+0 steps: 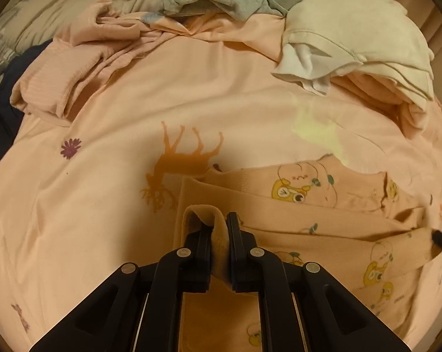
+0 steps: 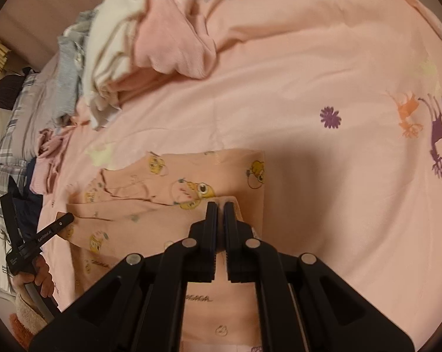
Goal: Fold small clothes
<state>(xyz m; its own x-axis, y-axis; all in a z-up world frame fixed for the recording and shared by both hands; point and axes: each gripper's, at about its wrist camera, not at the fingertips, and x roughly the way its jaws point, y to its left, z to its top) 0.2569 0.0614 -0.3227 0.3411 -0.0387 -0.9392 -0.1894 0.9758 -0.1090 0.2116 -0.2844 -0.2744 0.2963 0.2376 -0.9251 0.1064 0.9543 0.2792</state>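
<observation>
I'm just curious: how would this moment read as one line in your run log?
step: folding | left gripper: shut on peach cartoon-print garment | right gripper: shut on same garment | surface: pink bedsheet

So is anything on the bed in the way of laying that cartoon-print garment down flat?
Nothing visible. Both grippers, left gripper and right gripper, hold the garment over bare bedsheet; the clothes pile sits further back.

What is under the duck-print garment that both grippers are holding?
The duck-print garment lies on the pink bedsheet, pinched by the left gripper and right gripper. Whatever print or item sits beneath its folded layers is covered.
</observation>
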